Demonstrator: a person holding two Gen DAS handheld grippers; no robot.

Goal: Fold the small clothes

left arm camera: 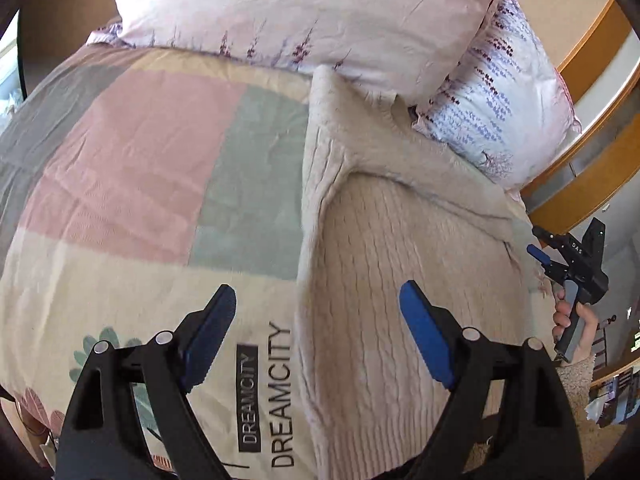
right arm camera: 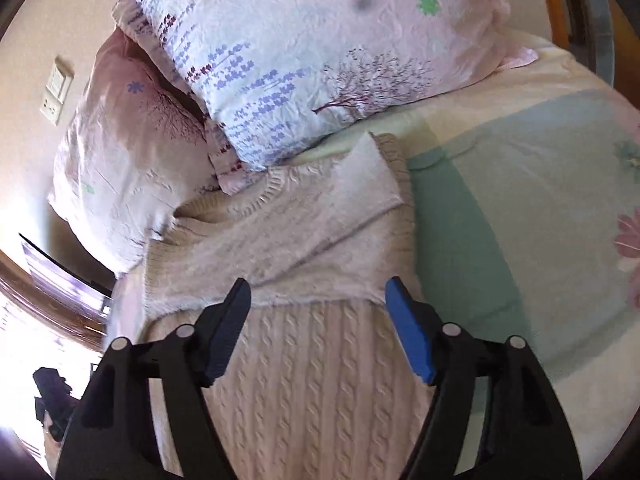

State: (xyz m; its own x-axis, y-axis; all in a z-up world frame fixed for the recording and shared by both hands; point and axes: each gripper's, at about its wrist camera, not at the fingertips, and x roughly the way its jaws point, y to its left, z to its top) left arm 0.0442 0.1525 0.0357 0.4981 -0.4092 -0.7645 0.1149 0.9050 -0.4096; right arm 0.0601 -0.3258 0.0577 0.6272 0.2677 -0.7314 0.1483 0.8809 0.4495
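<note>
1. A cream cable-knit sweater [left arm camera: 404, 280] lies flat on the patchwork bedspread [left arm camera: 132, 168], beside the bed's side edge and with its top end touching the pillows at the head of the bed.
2. In the right wrist view, one sleeve [right arm camera: 320, 216] lies folded across the sweater's chest, its cuff reaching the far side of the garment next to a green patch of the bedspread.
3. The left gripper [left arm camera: 318, 300] hovers over the sweater's edge where it meets the bedspread; its jaws stand wide apart and hold nothing.
4. The right gripper [right arm camera: 318, 292] hangs above the middle of the sweater body, just below the folded sleeve; its jaws are also spread wide, with no cloth between them.
5. In the left wrist view the right gripper shows at the bed's side edge, gripped by a hand [left arm camera: 576, 328].
6. Two floral pillows [right arm camera: 304, 60] are stacked at the head of the bed, the lower one's corner touching the sweater's neckline.
7. The word "DREAMCITY" [left arm camera: 282, 396] is printed on the bedspread just beside the sweater's hem side.
8. A wooden bed frame [left arm camera: 592, 184] curves past the pillows.
</note>
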